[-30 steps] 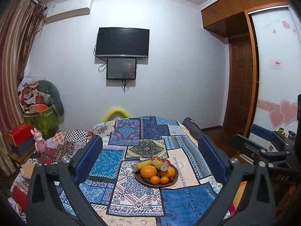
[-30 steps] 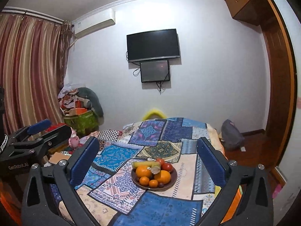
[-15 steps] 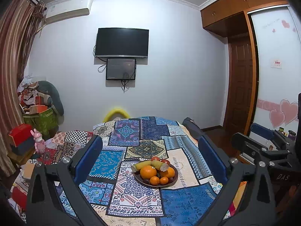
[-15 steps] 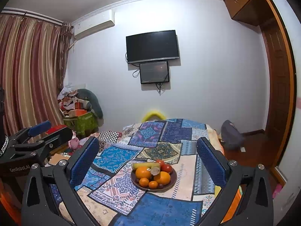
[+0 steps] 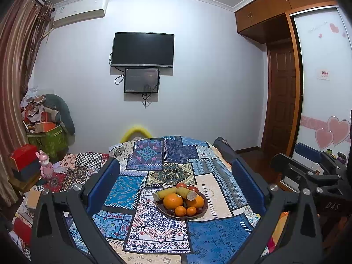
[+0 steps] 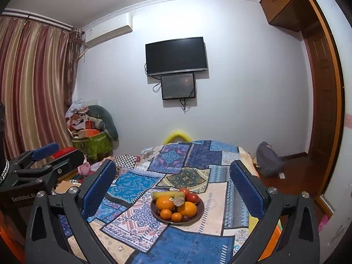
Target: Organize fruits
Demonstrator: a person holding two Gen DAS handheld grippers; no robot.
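Observation:
A brown plate [image 5: 201, 213] [image 6: 199, 214] stands on a table under a patchwork cloth [image 5: 154, 226] [image 6: 189, 244]. It holds several oranges [image 5: 173, 200] [image 6: 164, 203], small tangerines [image 5: 180, 211], red fruits [image 6: 193, 197] and two yellow-green stalk pieces [image 5: 167, 193] [image 6: 179, 198]. My left gripper [image 5: 176, 176] is open and empty, held above and short of the plate. My right gripper [image 6: 172, 176] is open and empty, at about the same distance. Each gripper shows at the edge of the other's view: the right one [image 5: 308, 160], the left one [image 6: 41, 156].
A wall TV [image 5: 143, 50] and a small screen hang at the back. A cluttered green box [image 5: 47, 138], red boxes [image 5: 24, 158] and a pink toy [image 5: 45, 165] stand left of the table. A dark bag [image 6: 267, 159] lies on the floor at right, near a wooden door [image 5: 280, 101].
Both views have shifted slightly; the plate sits a little lower in the right wrist view. Both grippers stay open and empty. The fruit has not moved.

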